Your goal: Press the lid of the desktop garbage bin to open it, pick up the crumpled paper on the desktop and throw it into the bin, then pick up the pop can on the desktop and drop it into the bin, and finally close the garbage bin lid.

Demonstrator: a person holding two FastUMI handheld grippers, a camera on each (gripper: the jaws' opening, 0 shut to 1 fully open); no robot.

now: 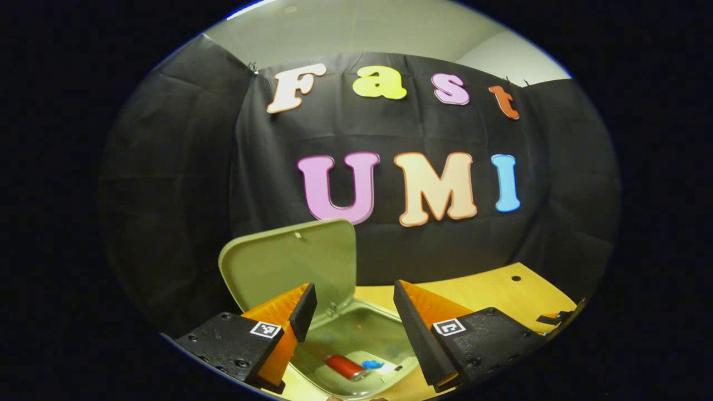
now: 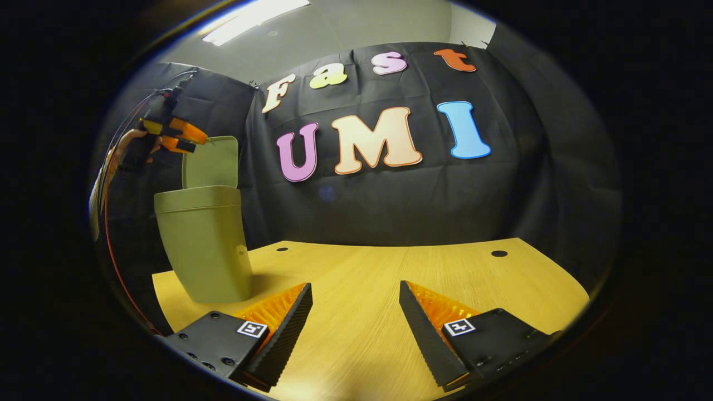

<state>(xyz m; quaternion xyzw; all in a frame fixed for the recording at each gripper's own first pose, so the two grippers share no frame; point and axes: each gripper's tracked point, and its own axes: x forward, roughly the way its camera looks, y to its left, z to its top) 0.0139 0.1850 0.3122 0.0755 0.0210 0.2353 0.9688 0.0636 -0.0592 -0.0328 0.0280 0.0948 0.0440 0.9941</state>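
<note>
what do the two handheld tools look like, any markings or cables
Each tool, left tool and right tool, has two wedge-shaped fingers on black blocks, each block bearing a small square black-and-white marker. In the right gripper view, the far tool has an orange-and-black body with thin cables trailing.

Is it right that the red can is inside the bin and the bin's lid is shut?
Not quite. The red can is inside the bin, but the lid stands open, as the left gripper view shows.

Both fisheye views are dim overall, with straight edges bowing toward the rims. A bright rectangular ceiling light panel glares at upper left, above the right gripper. The pale wooden tabletop ahead of its fingers is evenly lit, and focus stays sharp.
</note>
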